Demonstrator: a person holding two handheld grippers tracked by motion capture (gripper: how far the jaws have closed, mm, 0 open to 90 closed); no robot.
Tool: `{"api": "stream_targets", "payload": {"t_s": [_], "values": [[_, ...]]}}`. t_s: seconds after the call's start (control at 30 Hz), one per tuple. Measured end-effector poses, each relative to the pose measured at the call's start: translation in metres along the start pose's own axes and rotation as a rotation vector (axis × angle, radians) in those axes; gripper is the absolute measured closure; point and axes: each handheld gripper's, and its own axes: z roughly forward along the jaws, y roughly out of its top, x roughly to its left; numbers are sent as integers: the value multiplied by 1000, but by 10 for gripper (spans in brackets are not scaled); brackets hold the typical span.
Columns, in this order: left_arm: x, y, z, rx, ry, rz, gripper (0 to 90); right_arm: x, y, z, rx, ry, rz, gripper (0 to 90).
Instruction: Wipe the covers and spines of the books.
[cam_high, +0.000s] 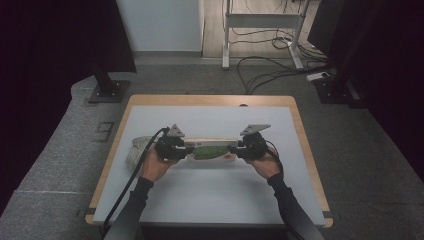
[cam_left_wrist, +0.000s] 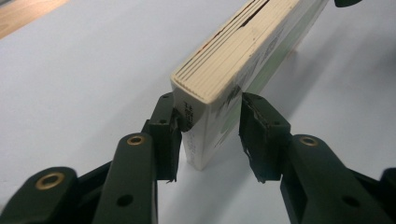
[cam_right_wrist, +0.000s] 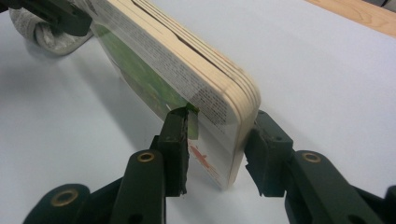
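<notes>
Jaws: the board book (cam_high: 210, 150) is gripped at both ends, left gripper (cam_left_wrist: 210, 135) and right gripper (cam_right_wrist: 217, 149) each clamped across its thickness.
Book: stood on its long edge at mid-worktop (cam_high: 210, 200), evidently so that it is kept upright.
Nearby: a pale rolled cloth (cam_high: 136, 152) is seen just beyond the left end.
Obstruction: none is seen ahead.
</notes>
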Motion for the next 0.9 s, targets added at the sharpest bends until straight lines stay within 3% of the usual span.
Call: {"api": "stream_targets", "payload": {"t_s": [0.4,0.7,0.9], "values": [[-16,-6,-7,26,-16,24,523,9,-9,-11,6,47,-18,564],[-28,-18,-8,45,-31,5,457,16,-21,-16,37,70,-23,469],[-36,-25,-10,47,-54,-41,384,22,-30,-17,67,69,-1,362]]}}
